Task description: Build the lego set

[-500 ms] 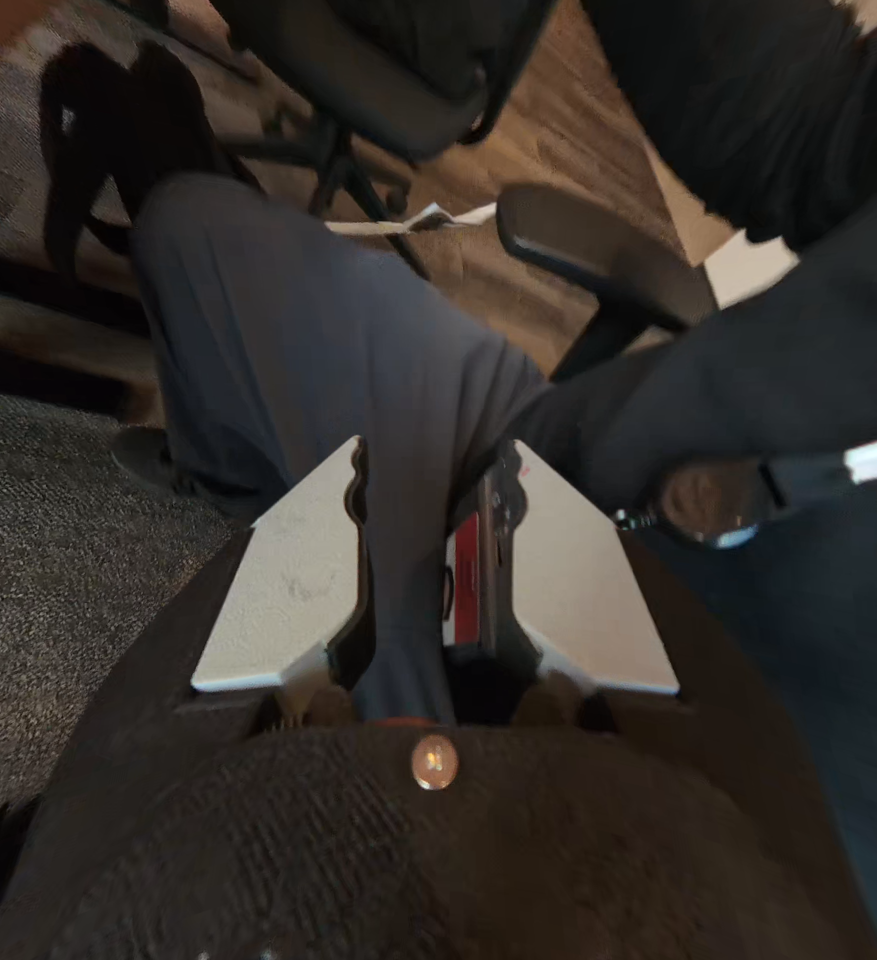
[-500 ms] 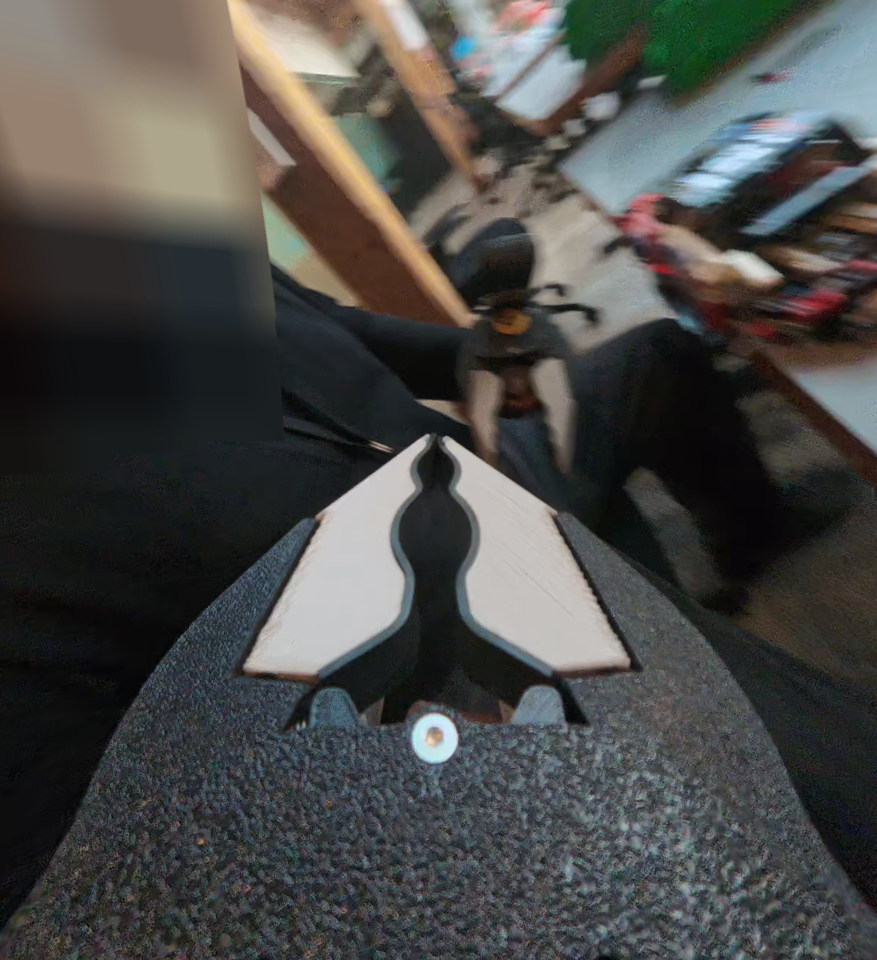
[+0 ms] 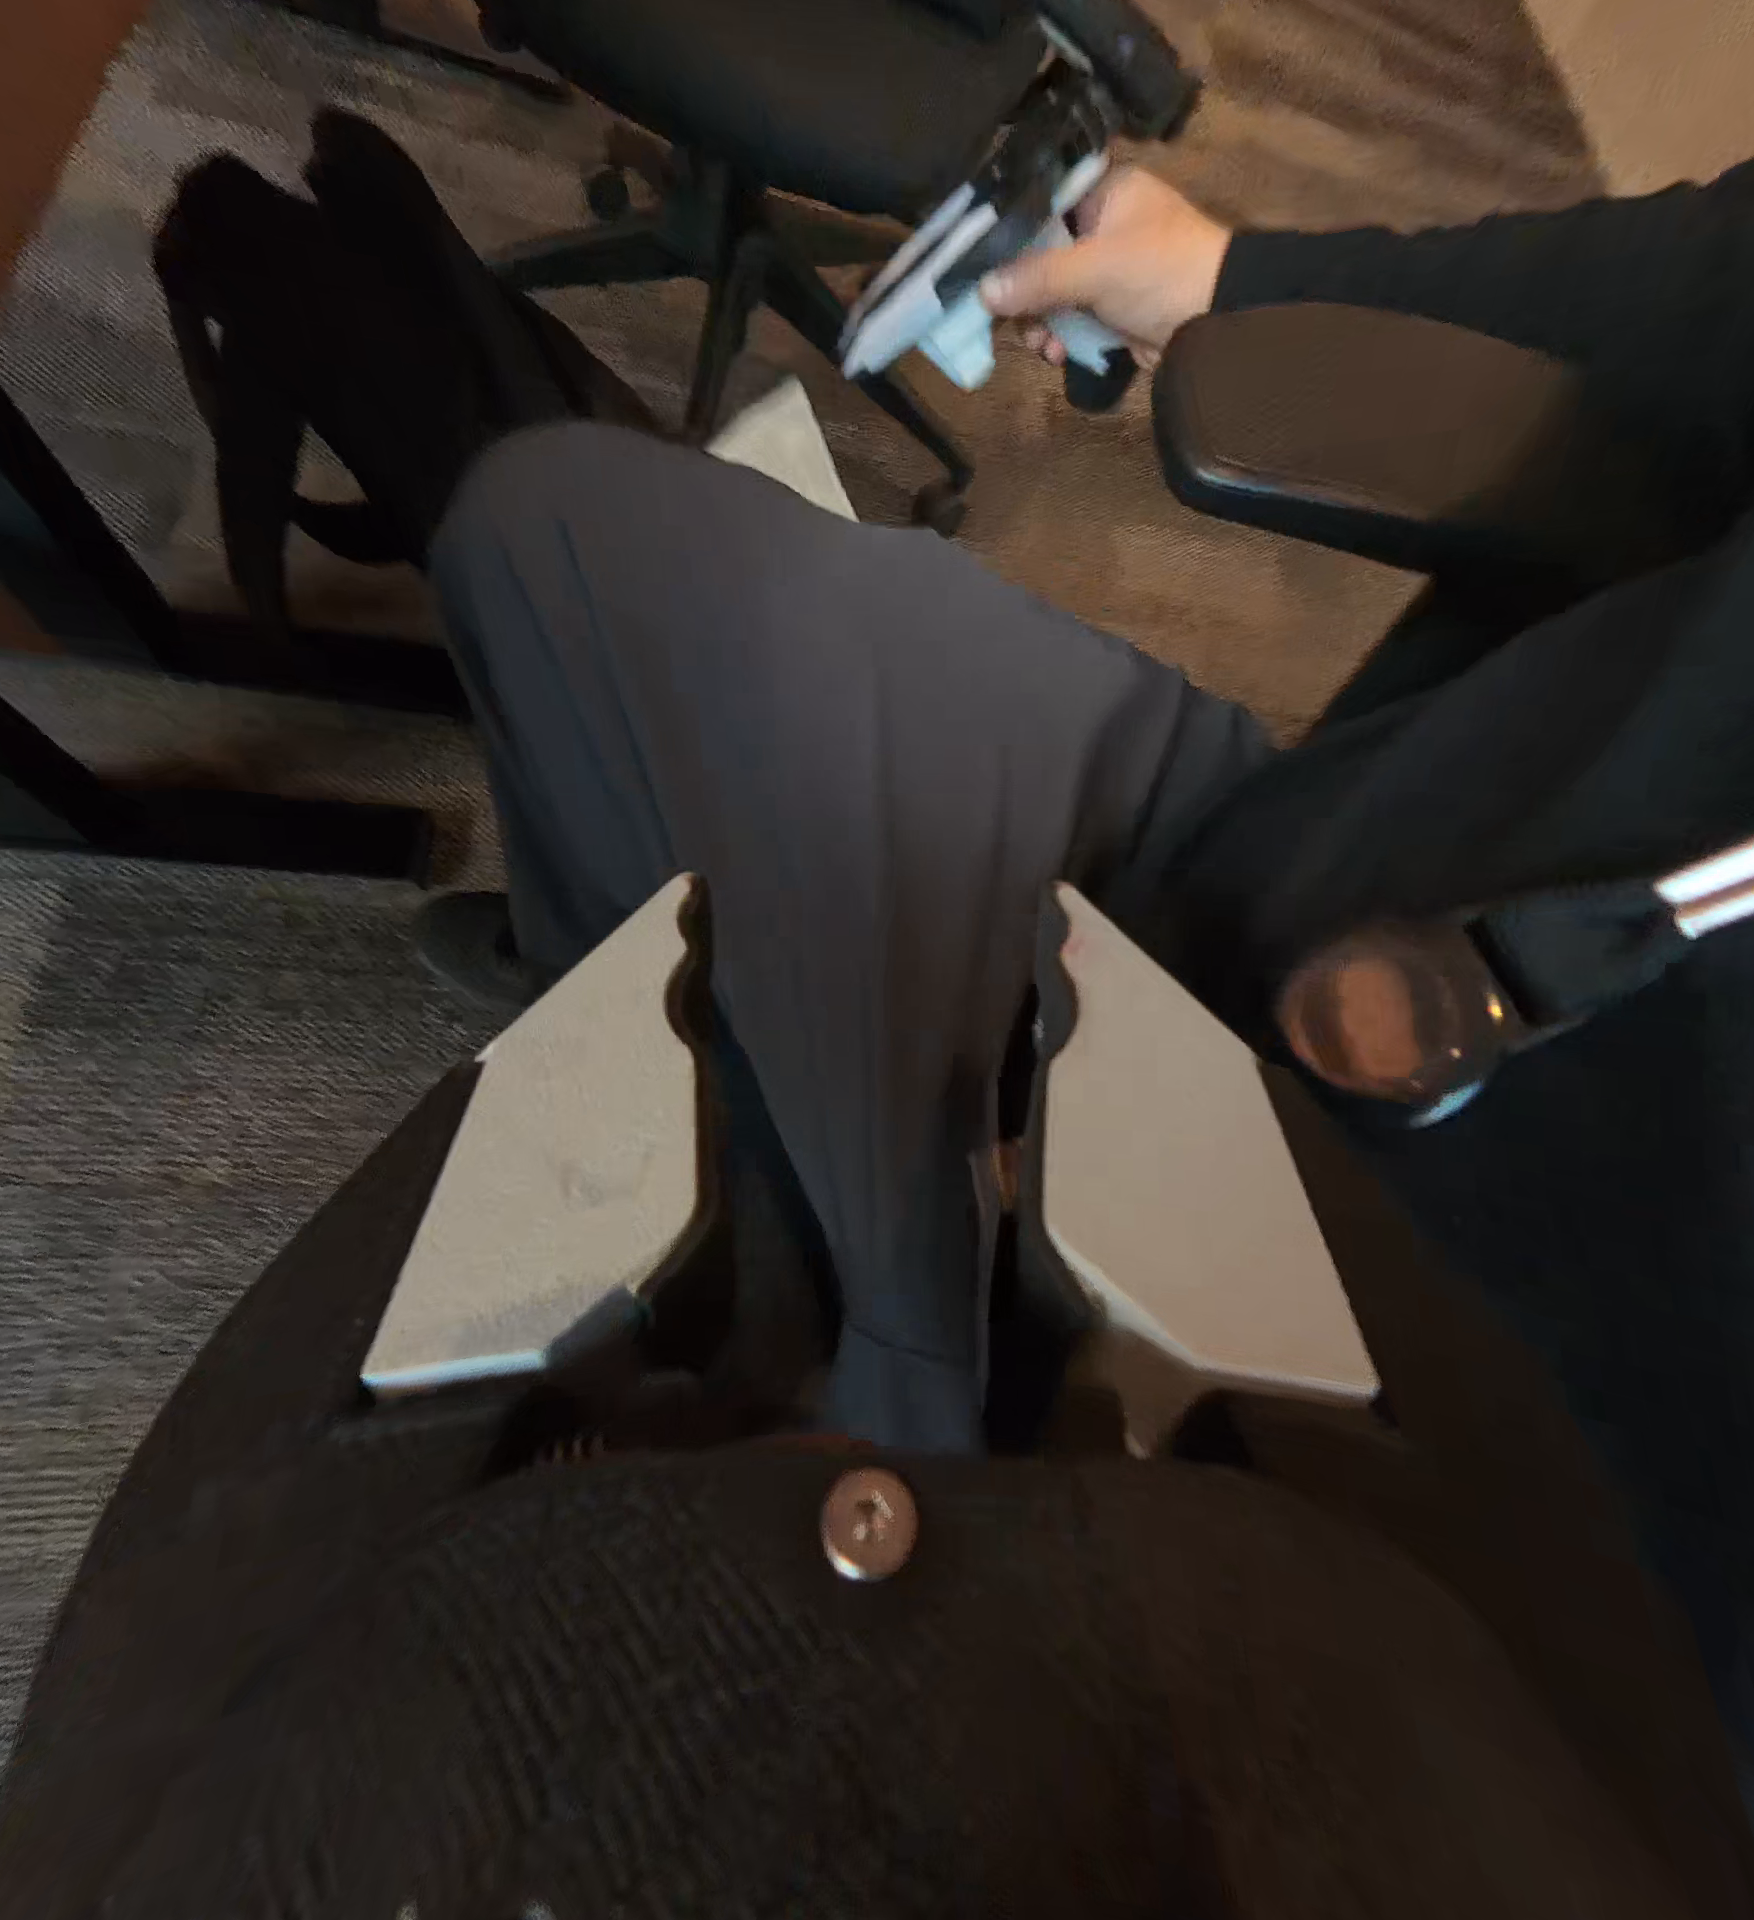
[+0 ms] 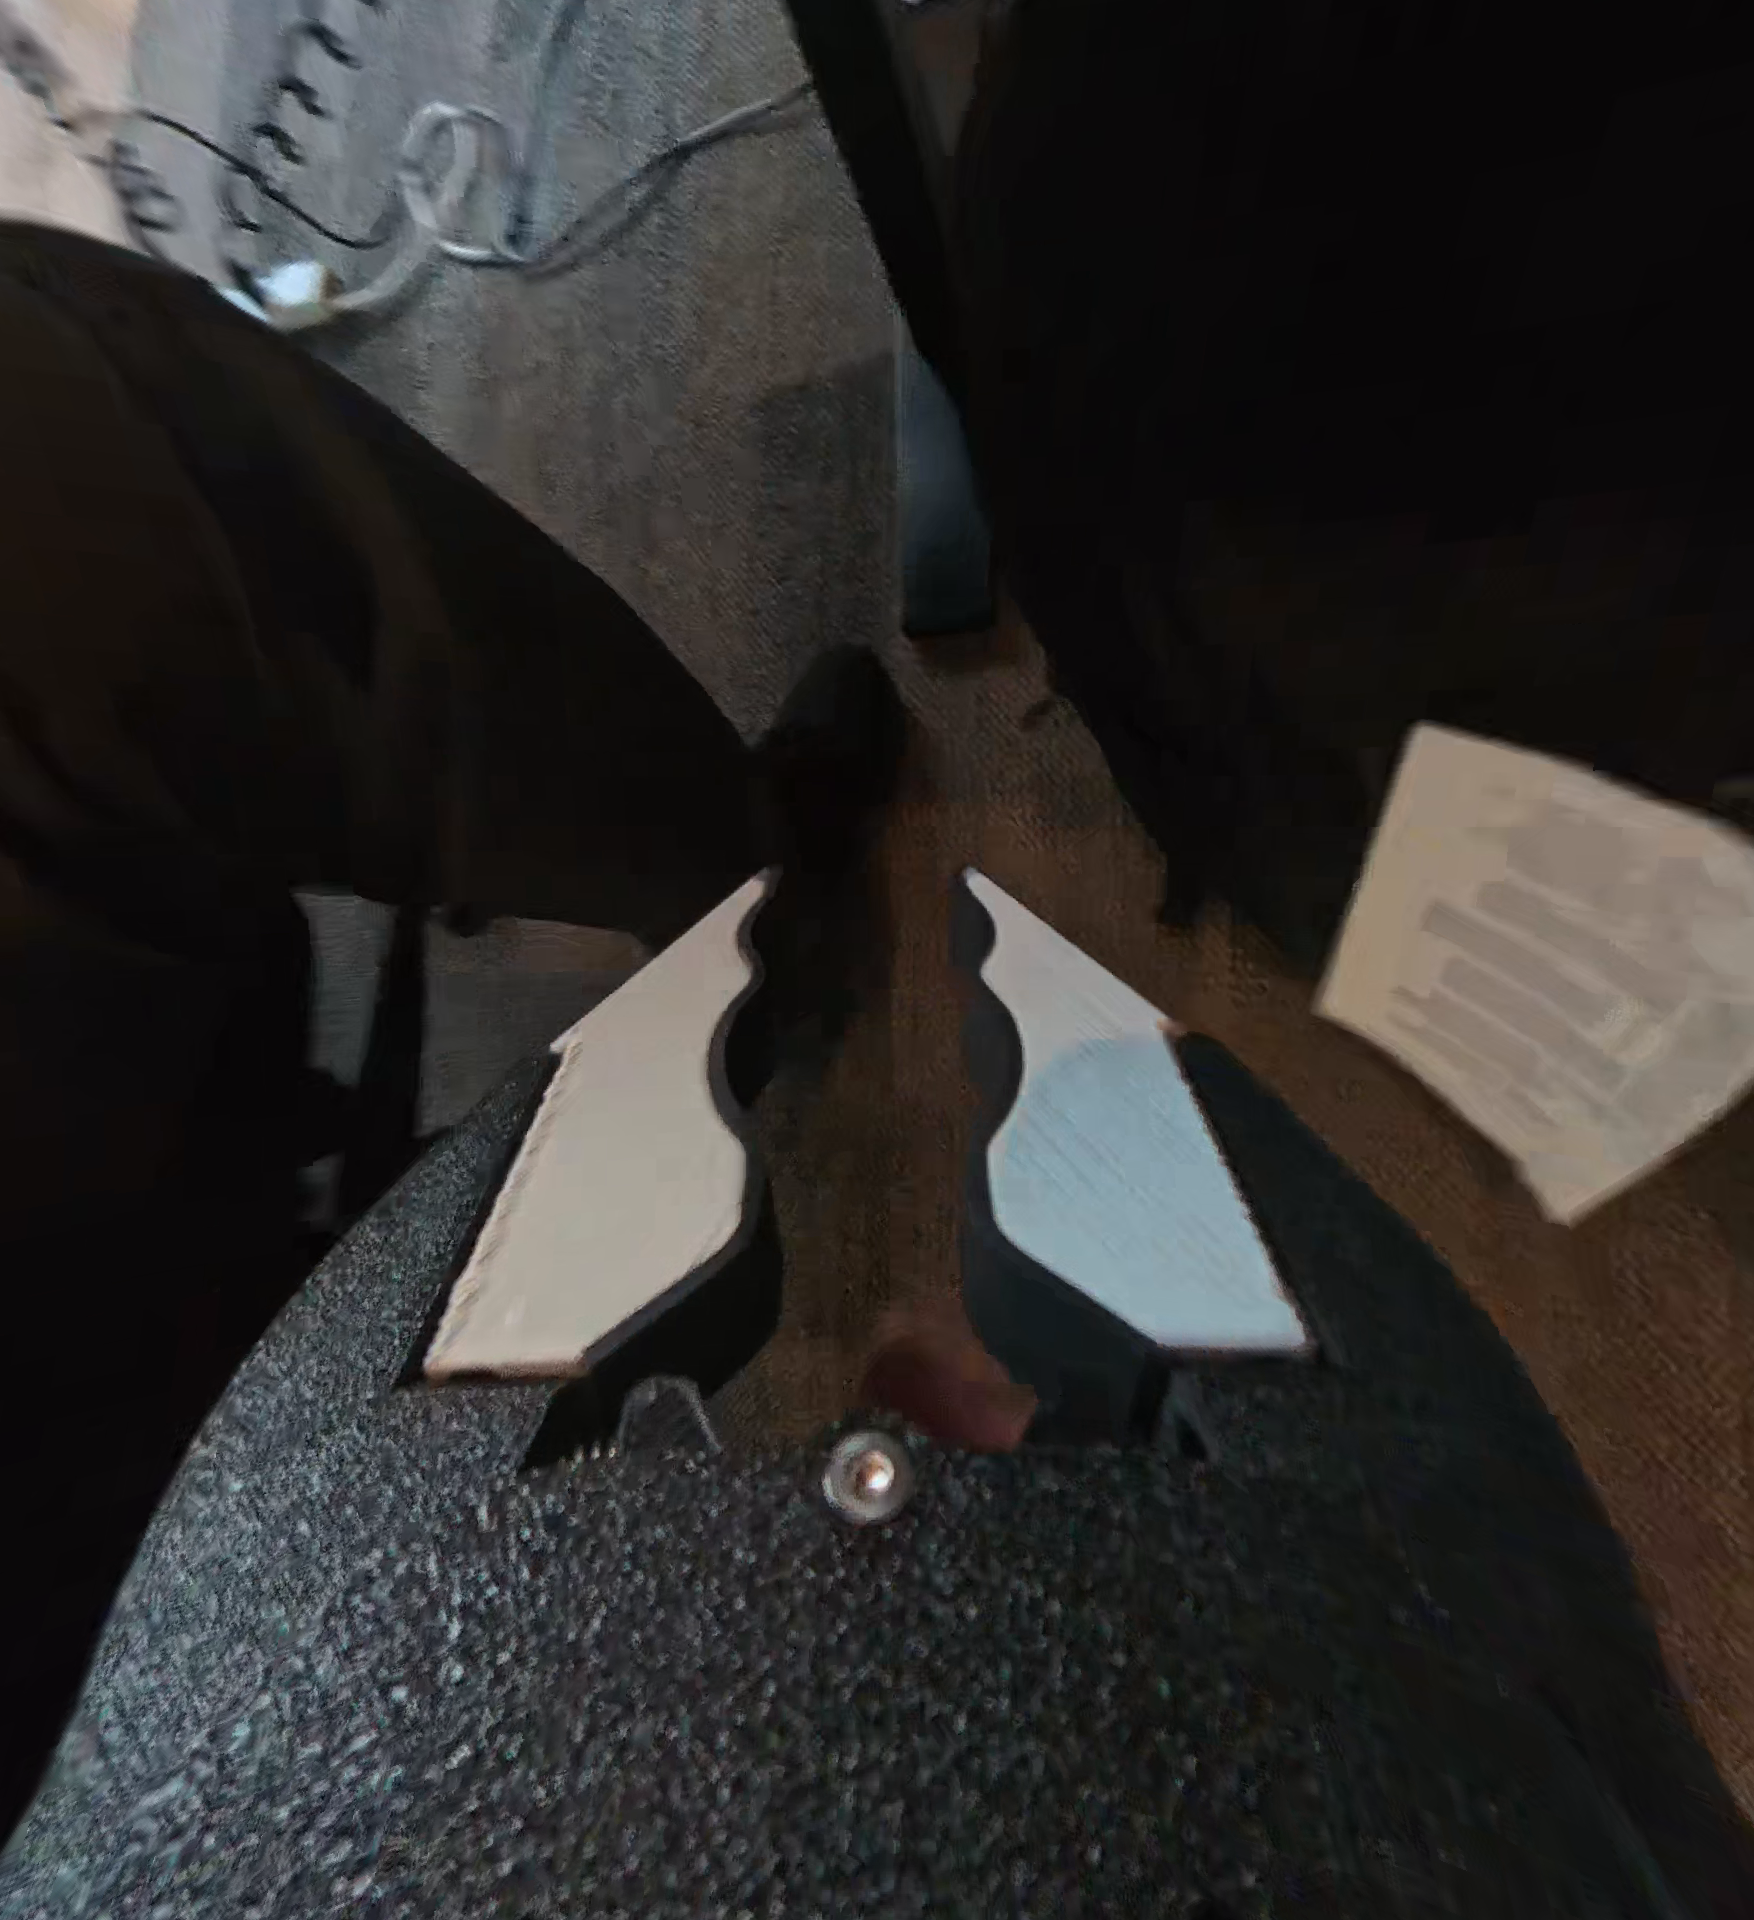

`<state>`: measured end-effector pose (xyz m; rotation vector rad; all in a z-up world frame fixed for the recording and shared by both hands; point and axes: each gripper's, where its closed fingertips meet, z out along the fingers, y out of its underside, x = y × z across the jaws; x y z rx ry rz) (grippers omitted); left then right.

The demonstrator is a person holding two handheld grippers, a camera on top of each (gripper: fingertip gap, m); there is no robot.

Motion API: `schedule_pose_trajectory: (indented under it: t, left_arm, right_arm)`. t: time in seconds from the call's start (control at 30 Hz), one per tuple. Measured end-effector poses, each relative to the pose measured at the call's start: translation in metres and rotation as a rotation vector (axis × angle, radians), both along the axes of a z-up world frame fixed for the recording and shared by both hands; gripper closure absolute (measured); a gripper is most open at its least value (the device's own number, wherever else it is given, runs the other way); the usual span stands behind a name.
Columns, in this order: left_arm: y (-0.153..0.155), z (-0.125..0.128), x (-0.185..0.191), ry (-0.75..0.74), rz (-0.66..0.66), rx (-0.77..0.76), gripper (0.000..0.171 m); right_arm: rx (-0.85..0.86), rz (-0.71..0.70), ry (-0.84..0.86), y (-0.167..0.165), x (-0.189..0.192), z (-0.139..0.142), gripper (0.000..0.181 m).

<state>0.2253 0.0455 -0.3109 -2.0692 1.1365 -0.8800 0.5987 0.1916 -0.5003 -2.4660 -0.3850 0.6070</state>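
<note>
Both grippers held low over floor, no lego in either view.

Left gripper (image 3: 873, 914) w/ jaws wide apart, nothing between, aimed at a trouser leg (image 3: 800, 727); right gripper (image 4: 868, 883) also parted & empty, seen again far off in left view, gripped by a hand (image 3: 1122, 265). Lego set's whereabouts can't be told. Chair armrest (image 3: 1372, 426) cut by blur; round shiny thing (image 3: 1387, 1023) at right unclear. Paper sheet (image 4: 1579, 966) on brown carpet (image 4: 1475, 1403) bears print, too smeared to read. Cables (image 4: 416, 197) blurred up top.
</note>
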Motion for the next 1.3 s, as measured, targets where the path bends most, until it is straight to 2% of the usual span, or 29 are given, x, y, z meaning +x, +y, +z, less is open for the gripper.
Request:
schedule_pose_trajectory:
  t: [0.07, 0.13, 0.27, 0.33, 0.43, 0.53, 0.6, 0.73, 0.83, 0.9, 0.97, 1.1, 1.3]
  left_arm:
    - [0.009, -0.002, 0.016, 0.034, -0.009, 0.054, 0.106]
    - [0.014, -0.011, 0.029, 0.048, -0.014, 0.063, 0.109]
    - [0.016, -0.026, 0.052, -0.012, 0.033, -0.096, 0.115]
    - [0.022, -0.032, 0.059, -0.027, 0.071, -0.135, 0.119]
    - [0.024, -0.036, 0.074, -0.002, 0.051, -0.185, 0.118]
    - [0.031, -0.032, 0.092, 0.026, 0.001, -0.154, 0.117]
    - [0.038, -0.029, 0.103, 0.02, -0.001, -0.13, 0.117]
    - [0.049, -0.038, 0.117, -0.008, 0.078, -0.096, 0.12]
    - [0.05, -0.059, 0.125, 0.01, 0.157, -0.094, 0.122]
    - [0.051, -0.075, 0.133, 0.026, 0.197, -0.122, 0.122]
    - [0.054, -0.091, 0.143, 0.049, 0.201, -0.162, 0.124]
    - [0.074, -0.118, 0.159, 0.113, 0.194, -0.205, 0.128]
    - [0.11, -0.145, 0.183, 0.132, 0.159, -0.246, 0.13]
  right_arm:
    - [0.035, -0.081, -0.134, -0.01, 0.034, -0.03, 0.142]
    - [0.032, -0.148, -0.221, -0.024, 0.063, -0.059, 0.135]
    - [-0.047, -0.34, -0.292, -0.053, 0.125, -0.115, 0.136]
    - [-0.121, -0.462, -0.281, -0.067, 0.153, -0.148, 0.127]
    - [-0.258, -0.579, -0.23, -0.095, 0.167, -0.19, 0.123]
    - [-0.296, -0.628, -0.265, -0.121, 0.172, -0.205, 0.123]
    - [-0.301, -0.57, -0.322, -0.13, 0.174, -0.211, 0.123]
    - [-0.327, -0.255, -0.524, -0.134, 0.192, -0.239, 0.121]
    - [-0.251, -0.042, -0.653, -0.108, 0.203, -0.264, 0.129]
    - [-0.211, 0.057, -0.713, -0.089, 0.203, -0.291, 0.129]
    - [-0.199, 0.093, -0.74, -0.074, 0.204, -0.319, 0.129]
    - [-0.247, 0.066, -0.83, -0.057, 0.223, -0.373, 0.138]
    - [-0.311, 0.095, -0.894, -0.049, 0.242, -0.429, 0.147]
